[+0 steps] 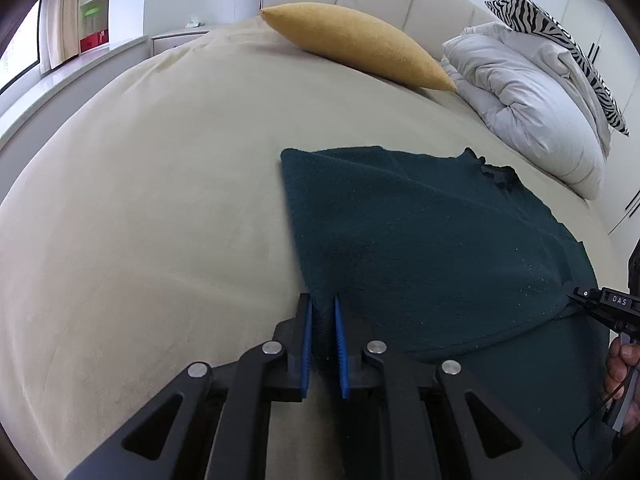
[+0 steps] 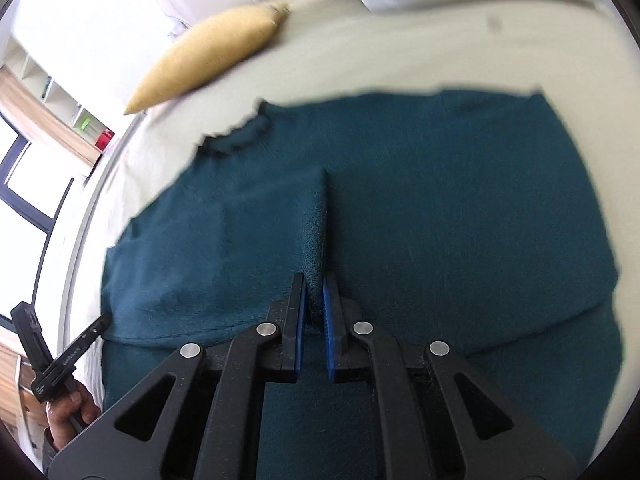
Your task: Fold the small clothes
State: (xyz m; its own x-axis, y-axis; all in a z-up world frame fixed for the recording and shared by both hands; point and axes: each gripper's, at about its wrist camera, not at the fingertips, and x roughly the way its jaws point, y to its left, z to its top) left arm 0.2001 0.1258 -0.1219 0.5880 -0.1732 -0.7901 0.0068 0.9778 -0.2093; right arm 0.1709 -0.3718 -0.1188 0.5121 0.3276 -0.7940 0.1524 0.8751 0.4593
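Lots of bare beige bedsheet (image 1: 140,208) left of the teal sweater (image 1: 420,240) — easy room to pass there. Far side's blocked by the mustard pillow (image 1: 356,44) and the white duvet (image 1: 532,108) — both well apart from the sweater.

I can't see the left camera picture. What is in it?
The left gripper pinches the near edge of a dark green top lying on a beige bed. A yellow pillow and white duvet lie beyond.

Mustard pillow (image 1: 356,46) beside white duvet (image 1: 528,96); zebra cushion (image 1: 560,36) on top.
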